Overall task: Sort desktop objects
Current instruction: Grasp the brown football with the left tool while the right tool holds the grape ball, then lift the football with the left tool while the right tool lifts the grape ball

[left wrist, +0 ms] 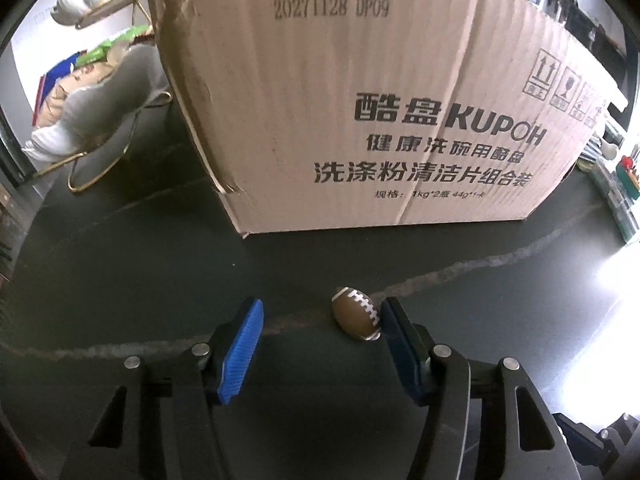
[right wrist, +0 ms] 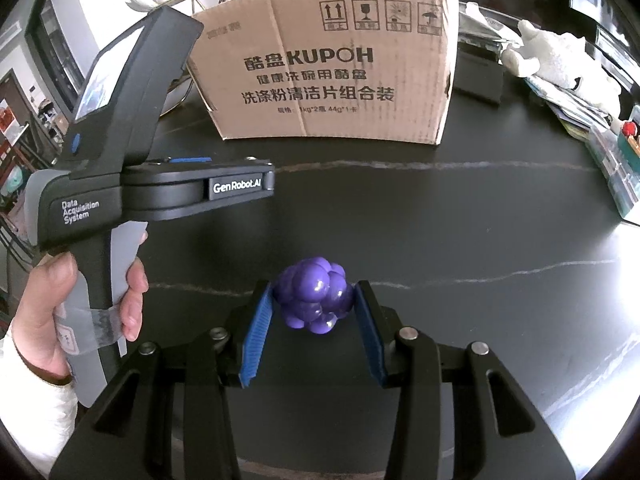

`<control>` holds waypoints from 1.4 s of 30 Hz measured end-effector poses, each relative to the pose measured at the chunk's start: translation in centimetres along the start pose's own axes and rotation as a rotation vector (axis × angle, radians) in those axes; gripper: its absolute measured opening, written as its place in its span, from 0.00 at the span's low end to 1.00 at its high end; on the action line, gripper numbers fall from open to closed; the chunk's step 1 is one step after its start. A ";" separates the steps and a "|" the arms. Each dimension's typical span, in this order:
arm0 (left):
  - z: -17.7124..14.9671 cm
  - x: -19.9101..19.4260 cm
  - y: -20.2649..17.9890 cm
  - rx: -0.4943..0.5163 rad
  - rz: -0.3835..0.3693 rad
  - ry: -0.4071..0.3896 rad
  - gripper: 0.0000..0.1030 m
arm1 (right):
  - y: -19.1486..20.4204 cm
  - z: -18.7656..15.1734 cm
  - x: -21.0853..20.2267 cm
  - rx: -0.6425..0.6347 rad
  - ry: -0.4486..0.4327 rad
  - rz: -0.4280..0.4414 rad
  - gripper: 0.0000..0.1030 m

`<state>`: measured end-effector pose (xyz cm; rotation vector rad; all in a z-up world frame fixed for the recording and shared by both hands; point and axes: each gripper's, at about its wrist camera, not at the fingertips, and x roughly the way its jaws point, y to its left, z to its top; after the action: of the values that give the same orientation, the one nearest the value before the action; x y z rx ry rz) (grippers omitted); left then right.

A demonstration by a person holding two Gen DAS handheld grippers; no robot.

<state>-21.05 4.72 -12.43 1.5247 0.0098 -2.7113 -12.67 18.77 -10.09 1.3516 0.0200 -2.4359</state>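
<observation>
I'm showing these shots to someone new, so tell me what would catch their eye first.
Probably the big cardboard box printed KUPOH, standing on the dark table and filling the far side of both views. Next, the purple toy grape bunch between the blue pads of the right hand-held gripper, which appears closed on it. Then the small brown toy football lying against one pad of the open left hand-held gripper.

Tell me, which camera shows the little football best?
The left wrist view. There the football lies on the dark table, lit and unblocked, touching the right finger of the open left gripper. The right wrist view shows none of it, only purple grapes in the right gripper.
</observation>
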 end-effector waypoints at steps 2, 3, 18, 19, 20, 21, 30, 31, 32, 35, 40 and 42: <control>0.0 0.1 -0.1 0.004 -0.002 0.005 0.48 | -0.1 -0.1 0.1 0.003 0.002 0.002 0.38; -0.1 0.3 -0.1 0.008 -0.005 0.010 0.46 | -0.2 -0.1 0.2 0.005 0.003 0.004 0.38; -0.3 -0.5 -0.8 -0.011 -0.037 0.028 0.19 | -0.4 -0.2 0.1 0.021 0.007 0.015 0.38; -0.3 -0.5 -0.6 -0.015 -0.035 0.029 0.19 | -0.4 -0.3 0.1 0.022 0.007 0.016 0.38; -0.3 -0.5 -0.5 -0.020 -0.038 0.030 0.19 | -0.4 -0.2 0.1 0.022 0.006 0.016 0.38; -0.4 -0.7 -0.3 -0.024 -0.040 0.031 0.19 | -0.3 -0.2 0.2 0.022 0.006 0.017 0.38; 0.8 -3.4 0.5 0.001 -0.012 -0.008 0.19 | 0.1 -0.1 0.3 0.021 0.005 0.020 0.38; 0.9 -3.6 0.6 0.001 -0.011 -0.012 0.19 | 0.1 -0.1 0.3 0.022 0.004 0.020 0.38; 1.0 -3.7 0.7 0.002 -0.008 -0.017 0.19 | 0.1 -0.1 0.2 0.022 0.003 0.020 0.38; 0.9 -4.1 0.8 0.004 -0.002 -0.020 0.19 | 0.1 -0.1 0.0 0.024 -0.004 0.018 0.38; 0.1 -5.0 1.3 0.000 0.003 -0.021 0.19 | 0.0 -0.1 -0.4 0.026 -0.018 0.013 0.38; 0.0 -5.3 1.6 -0.003 -0.001 -0.020 0.19 | 0.0 -0.1 -0.6 0.026 -0.021 0.012 0.38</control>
<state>-18.24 3.29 -7.90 1.4966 0.0139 -2.7259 -12.35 18.99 -9.69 1.3326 -0.0250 -2.4483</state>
